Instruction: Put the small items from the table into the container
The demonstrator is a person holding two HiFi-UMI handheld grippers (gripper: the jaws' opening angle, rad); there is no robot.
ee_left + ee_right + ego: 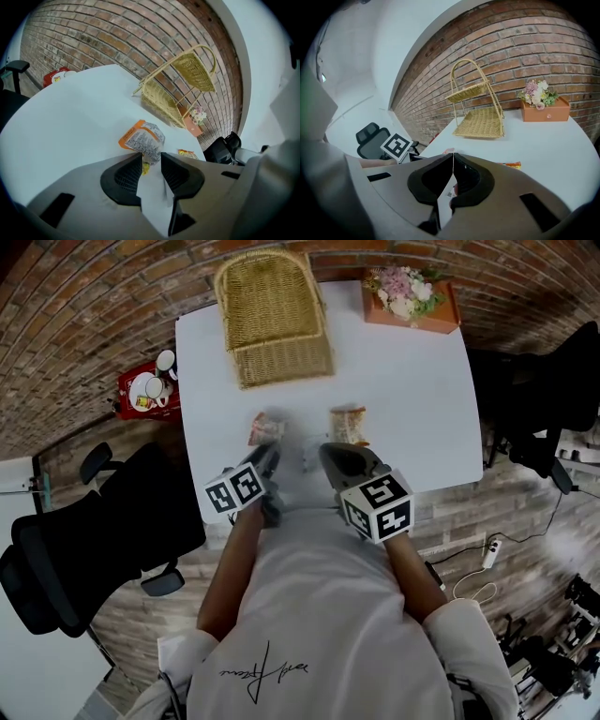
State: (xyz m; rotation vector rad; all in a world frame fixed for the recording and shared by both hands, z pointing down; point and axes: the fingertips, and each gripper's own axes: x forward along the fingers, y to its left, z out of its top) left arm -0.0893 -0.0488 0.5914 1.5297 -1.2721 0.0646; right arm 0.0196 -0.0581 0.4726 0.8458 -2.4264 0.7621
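Two small snack packets lie on the white table (pixel 412 409). The orange and white packet (pixel 266 428) (pixel 143 139) sits just ahead of my left gripper (pixel 269 457) (pixel 151 161). Its jaws stand a little apart, and the packet's near edge reaches between the tips without being pressed. The other packet (pixel 349 424) (pixel 511 165) lies just ahead of and beside my right gripper (pixel 330 456) (pixel 453 158), which is shut with nothing seen between its jaws. The container, a two-tier wicker basket (pixel 274 317) (pixel 180 89) (pixel 480 117), stands at the table's far side.
An orange box of flowers (pixel 410 296) (pixel 543 105) stands at the far right corner. A red tray with cups (pixel 145 390) sits off the table's left edge. Black office chairs stand at the left (pixel 84 549) and right (pixel 553 399).
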